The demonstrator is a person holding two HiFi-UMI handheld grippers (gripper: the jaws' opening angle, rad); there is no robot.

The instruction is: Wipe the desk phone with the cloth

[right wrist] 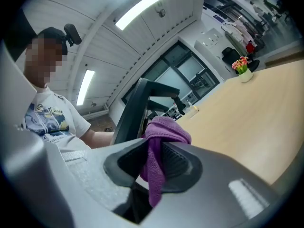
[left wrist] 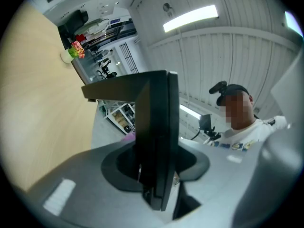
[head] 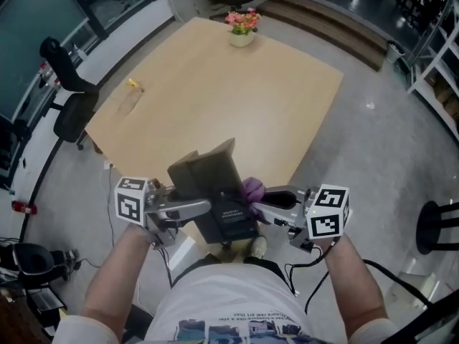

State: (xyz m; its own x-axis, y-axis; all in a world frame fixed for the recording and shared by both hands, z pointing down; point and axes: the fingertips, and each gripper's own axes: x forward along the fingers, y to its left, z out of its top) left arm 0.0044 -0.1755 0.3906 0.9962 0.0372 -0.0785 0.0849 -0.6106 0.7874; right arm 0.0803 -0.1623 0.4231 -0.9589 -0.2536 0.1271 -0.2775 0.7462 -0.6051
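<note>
Grey floor (head: 373,156) runs all round a big pale wooden table (head: 215,84) set cornerwise to the person, whose near corner reaches almost to their waist. Shelving lines the far right wall and dark windows the left. A black office chair (head: 68,99) stands at the table's left edge, and a dark stool (head: 437,228) stands off to the right on the floor.

The person stands at that near corner in a white printed T-shirt, forearms out, a gripper in each hand.

The phone (head: 219,192), a dark slab with a folded-out stand, is off the table and held up in front of the person's middle, above the table's near corner. The left gripper (left wrist: 156,175) comes in level from the left and has it clamped, its jaws pressing on the slab's two faces so that the phone stands edge-on between them.

The right gripper (right wrist: 154,167) comes in from the right, its jaws pinched on a purple cloth (right wrist: 159,146). A bunched fold of cloth bulges above the jaws and a tail hangs below them. From above, the cloth sits right up against the phone's right edge; I cannot tell whether it actually touches.

At the far corner stands a small pot of pink flowers (head: 242,29). Near the left edge lies a tiny yellow thing (head: 135,84), too small to make out.
</note>
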